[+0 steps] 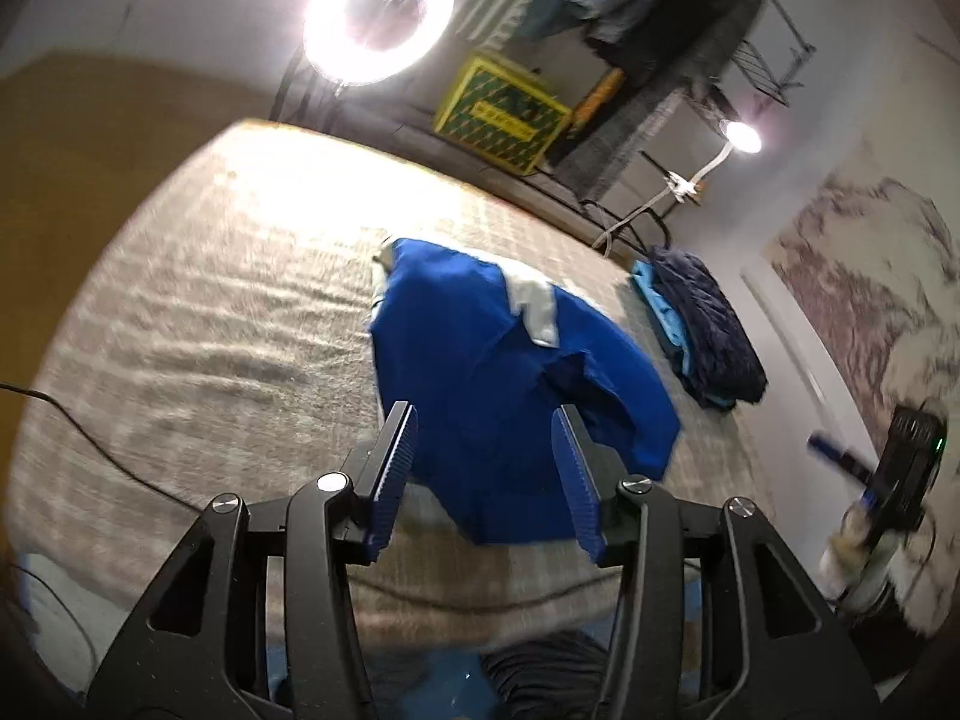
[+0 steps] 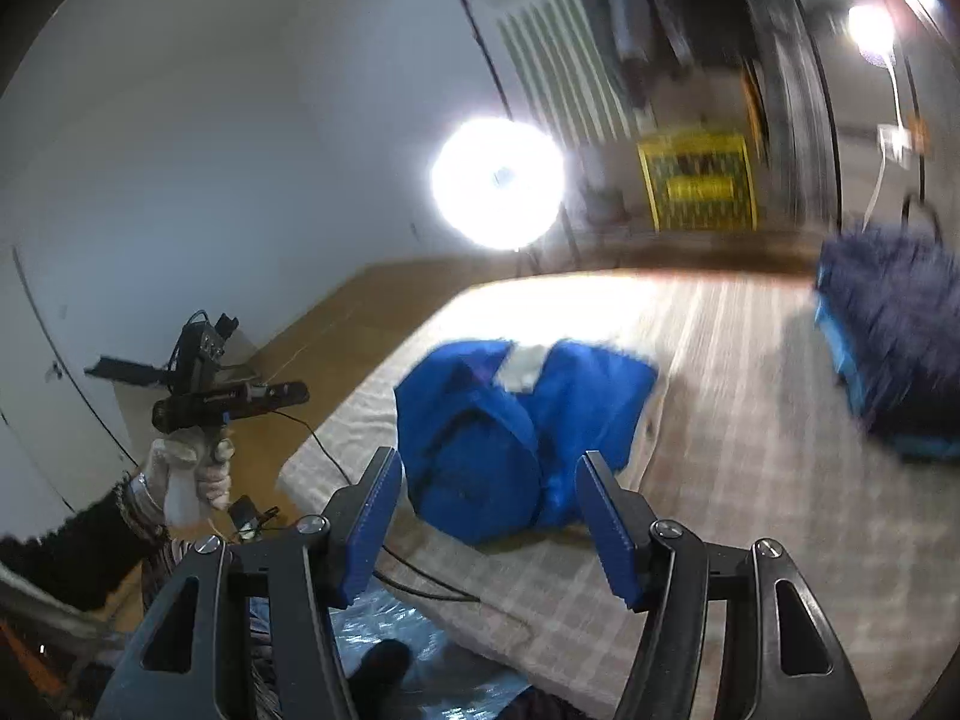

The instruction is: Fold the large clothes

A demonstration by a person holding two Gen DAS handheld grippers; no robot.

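A bright blue garment (image 1: 480,372) with a pale grey patch lies bunched in a compact bundle on the beige checked bed (image 1: 210,312). In the right wrist view the same garment (image 2: 480,420) sits near the bed's left edge. My left gripper (image 1: 486,417) hovers over its near side, open, with nothing pressed between the blue ribbed pads (image 1: 393,468). My right gripper (image 2: 491,459) is also open and empty, above the bundle's near edge. A gloved hand holds the left gripper (image 2: 228,396) off the bed's left side; the right gripper (image 1: 870,468) shows at the right.
A stack of folded dark navy and light blue clothes (image 1: 702,330) lies at the bed's far right (image 2: 888,348). A black cable (image 1: 90,444) crosses the bed's left part. Beyond the bed stand a ring light (image 1: 378,12), a yellow-green box (image 1: 501,114) and a clothes rack (image 1: 660,6).
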